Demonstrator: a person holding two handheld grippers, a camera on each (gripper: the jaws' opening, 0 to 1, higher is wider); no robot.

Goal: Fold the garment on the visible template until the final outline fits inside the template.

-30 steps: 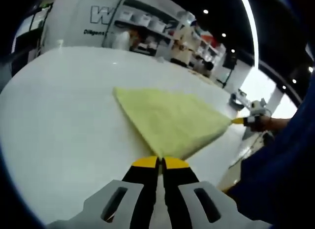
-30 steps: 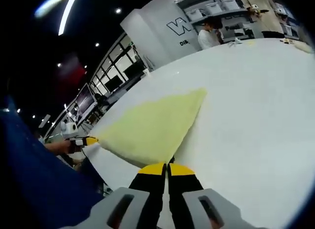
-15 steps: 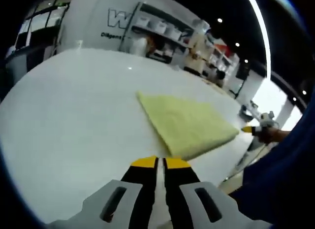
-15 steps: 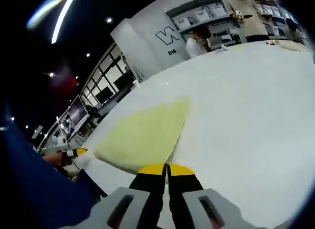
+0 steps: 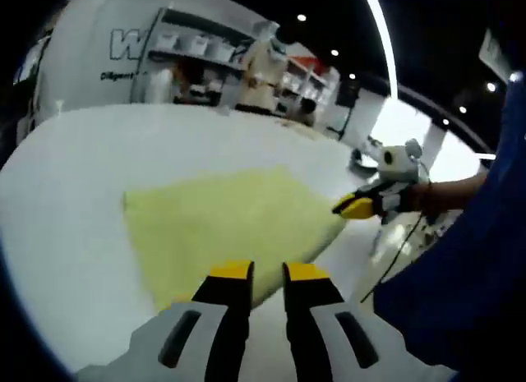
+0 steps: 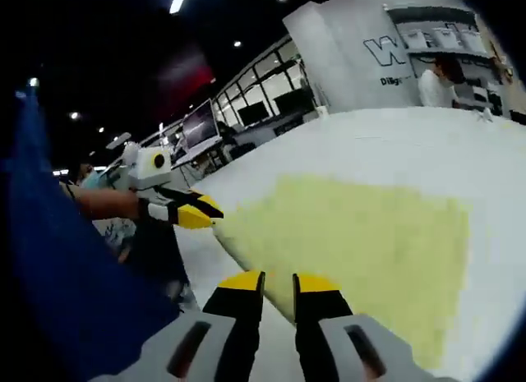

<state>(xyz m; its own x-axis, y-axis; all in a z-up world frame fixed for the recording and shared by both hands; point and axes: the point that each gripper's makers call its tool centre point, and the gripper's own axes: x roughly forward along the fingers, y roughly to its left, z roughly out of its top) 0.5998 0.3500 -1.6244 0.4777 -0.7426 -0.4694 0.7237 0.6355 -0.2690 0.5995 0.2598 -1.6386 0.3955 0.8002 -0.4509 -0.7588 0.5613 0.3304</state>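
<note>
A pale yellow garment [image 5: 222, 222] lies folded flat on the white table [image 5: 74, 160], in a roughly four-sided shape. My left gripper [image 5: 267, 273] hovers at its near edge, open, with nothing between the yellow-tipped jaws. In the right gripper view the same garment [image 6: 362, 242] spreads ahead, and my right gripper [image 6: 279, 283] stands open just short of its near edge. Each gripper also appears in the other's view at a corner of the cloth: the right gripper [image 5: 362, 205], held by a hand, and the left gripper [image 6: 185, 211].
The table edge [image 5: 366, 259] runs close by on the person's side, with a blue sleeve [image 5: 468, 259] beyond it. Shelves with boxes [image 5: 205, 49] and people stand behind the far side of the table. Bare white tabletop [image 6: 411, 144] surrounds the cloth.
Both grippers were shut on corners of the cloth, holding it stretched; now both are open and the cloth lies flat. Both views have swung sideways.
</note>
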